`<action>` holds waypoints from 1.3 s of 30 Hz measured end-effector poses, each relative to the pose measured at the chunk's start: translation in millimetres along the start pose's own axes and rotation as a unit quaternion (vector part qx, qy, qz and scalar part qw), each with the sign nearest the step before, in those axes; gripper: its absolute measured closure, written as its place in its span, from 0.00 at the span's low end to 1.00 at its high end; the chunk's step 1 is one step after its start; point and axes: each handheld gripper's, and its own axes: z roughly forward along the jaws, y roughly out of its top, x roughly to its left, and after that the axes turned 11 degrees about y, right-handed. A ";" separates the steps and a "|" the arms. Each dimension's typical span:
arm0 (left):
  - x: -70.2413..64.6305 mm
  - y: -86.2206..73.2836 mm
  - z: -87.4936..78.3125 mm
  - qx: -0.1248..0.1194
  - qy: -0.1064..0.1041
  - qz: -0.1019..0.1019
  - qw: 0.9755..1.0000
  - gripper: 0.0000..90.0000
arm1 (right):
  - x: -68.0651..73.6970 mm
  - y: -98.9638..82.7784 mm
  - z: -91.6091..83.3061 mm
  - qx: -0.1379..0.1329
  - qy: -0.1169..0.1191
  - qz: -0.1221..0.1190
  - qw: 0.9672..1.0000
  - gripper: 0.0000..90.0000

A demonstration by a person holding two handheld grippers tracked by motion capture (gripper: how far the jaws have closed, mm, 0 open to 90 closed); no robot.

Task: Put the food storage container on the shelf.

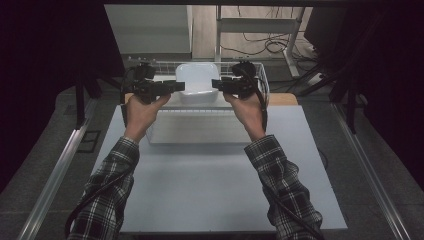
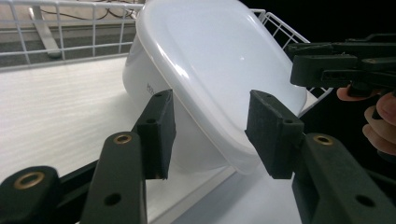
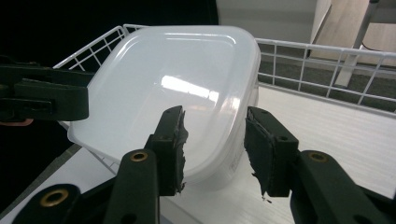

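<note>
Overhead, white lidded container (image 1: 196, 80) sits in wire basket (image 1: 260, 75) at desk's (image 1: 225, 185) far edge. Left gripper (image 1: 179, 87) and right gripper (image 1: 216, 84) flank it, fingers partly apart, clear of its sides, gripping nothing.

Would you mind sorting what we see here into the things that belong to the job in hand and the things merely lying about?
Belonging to the job:
- white lidded plastic container
- white wire basket it sits in
- left gripper, jaws open
- right gripper, jaws open

Lying about:
- pale table
- flat white tray in front of the basket
- cables on the floor beyond
</note>
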 end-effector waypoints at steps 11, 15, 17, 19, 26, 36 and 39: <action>0.1 9.2 6.5 -0.002 0.029 0.010 1.000 0.58 | -0.8 2.2 2.7 -0.003 -0.008 0.003 1.000 0.64; -1.8 9.5 6.5 -0.007 0.042 0.017 0.999 0.56 | 0.1 2.5 2.3 -0.003 -0.012 0.002 1.000 0.63; -4.6 9.9 5.8 -0.011 0.055 0.031 0.998 0.50 | 1.2 3.0 1.9 -0.002 -0.019 -0.004 1.000 0.61; -4.8 9.9 4.7 -0.013 0.049 0.035 0.998 0.44 | 1.0 3.0 0.8 -0.006 -0.018 -0.011 1.000 0.56; -4.3 8.3 1.1 -0.013 0.017 0.048 0.999 0.24 | -1.8 4.3 -1.6 -0.002 0.018 -0.019 1.000 0.29; -11.1 0.6 -7.5 -0.009 0.000 0.089 0.996 0.09 | 9.3 5.5 -1.4 0.023 0.036 -0.059 0.997 0.10; -11.7 -3.8 -8.4 -0.011 -0.003 0.099 0.995 0.07 | 11.4 4.2 -2.7 0.021 0.035 -0.066 0.997 0.08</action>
